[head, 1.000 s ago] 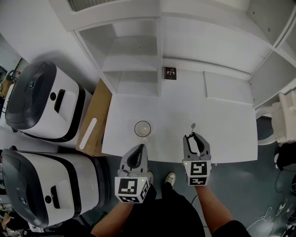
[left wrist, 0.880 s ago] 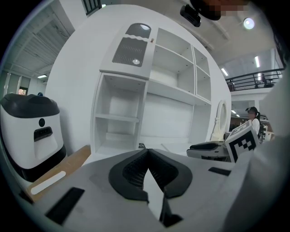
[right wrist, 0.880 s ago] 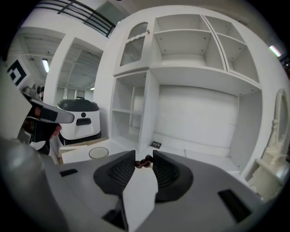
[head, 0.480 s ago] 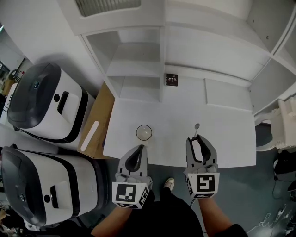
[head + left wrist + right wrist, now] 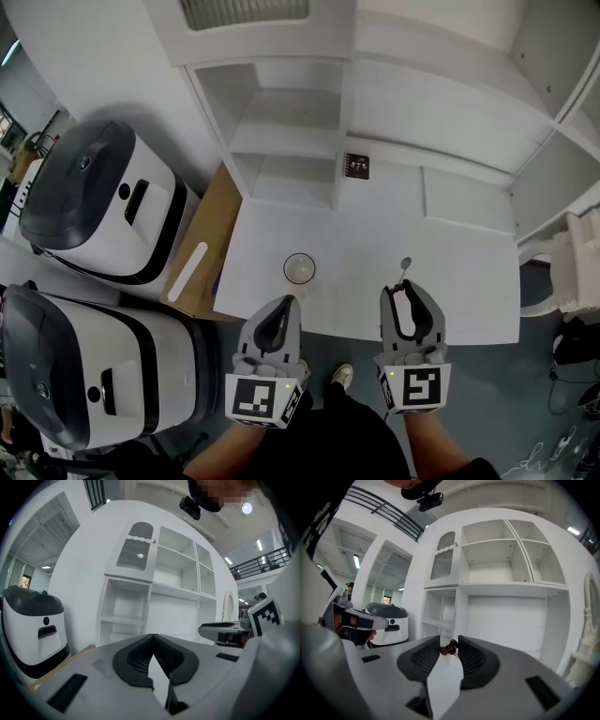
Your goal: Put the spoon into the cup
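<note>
A small clear cup (image 5: 299,268) stands near the front edge of the white table (image 5: 459,281). My left gripper (image 5: 286,301) hovers just in front of it, jaws shut and empty; in the left gripper view the tips (image 5: 152,636) meet, hiding the cup. My right gripper (image 5: 410,287) is to the right, shut on the handle of a metal spoon (image 5: 405,265), whose bowl pokes out past the tips toward the shelves. In the right gripper view the shiny spoon (image 5: 450,648) sits pinched between the pads (image 5: 429,656).
A white shelf unit (image 5: 291,131) rises at the table's back, with a small dark card (image 5: 356,166) at its foot. A wooden board (image 5: 202,248) adjoins the table's left side. Two white-and-black machines (image 5: 94,202) (image 5: 84,366) stand further left.
Both grippers have risen toward the head camera and look larger. The spoon has stayed in the right gripper. The cup has not moved on the table.
</note>
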`<state>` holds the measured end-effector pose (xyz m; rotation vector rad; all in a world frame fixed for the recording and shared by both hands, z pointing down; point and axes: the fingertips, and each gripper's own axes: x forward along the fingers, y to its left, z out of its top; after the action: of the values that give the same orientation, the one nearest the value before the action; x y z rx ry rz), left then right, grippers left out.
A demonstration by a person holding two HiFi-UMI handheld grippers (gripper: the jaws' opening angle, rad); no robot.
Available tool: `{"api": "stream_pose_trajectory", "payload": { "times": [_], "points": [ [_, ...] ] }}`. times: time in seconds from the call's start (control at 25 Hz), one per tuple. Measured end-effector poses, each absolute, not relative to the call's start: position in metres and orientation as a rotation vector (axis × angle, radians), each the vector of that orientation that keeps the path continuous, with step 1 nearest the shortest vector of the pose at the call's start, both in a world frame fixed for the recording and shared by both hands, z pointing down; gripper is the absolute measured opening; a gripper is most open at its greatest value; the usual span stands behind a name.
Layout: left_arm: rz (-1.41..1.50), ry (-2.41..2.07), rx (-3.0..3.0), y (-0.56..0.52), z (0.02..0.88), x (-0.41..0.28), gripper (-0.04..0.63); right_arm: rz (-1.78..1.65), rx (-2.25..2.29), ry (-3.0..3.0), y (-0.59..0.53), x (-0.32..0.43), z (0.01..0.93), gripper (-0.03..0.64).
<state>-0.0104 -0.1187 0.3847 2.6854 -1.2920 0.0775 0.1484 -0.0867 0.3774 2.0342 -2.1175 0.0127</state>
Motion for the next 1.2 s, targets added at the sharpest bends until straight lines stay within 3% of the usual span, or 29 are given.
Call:
{"api": "stream_pose_trajectory", "payload": {
  "times": [1.2],
  "points": [
    [-0.034, -1.302, 2.75, -0.113, 0.349, -0.019, 0.006, -0.072, 2.058, -2.144, -0.083, 0.138, 0.354, 0.175]
  ]
}}
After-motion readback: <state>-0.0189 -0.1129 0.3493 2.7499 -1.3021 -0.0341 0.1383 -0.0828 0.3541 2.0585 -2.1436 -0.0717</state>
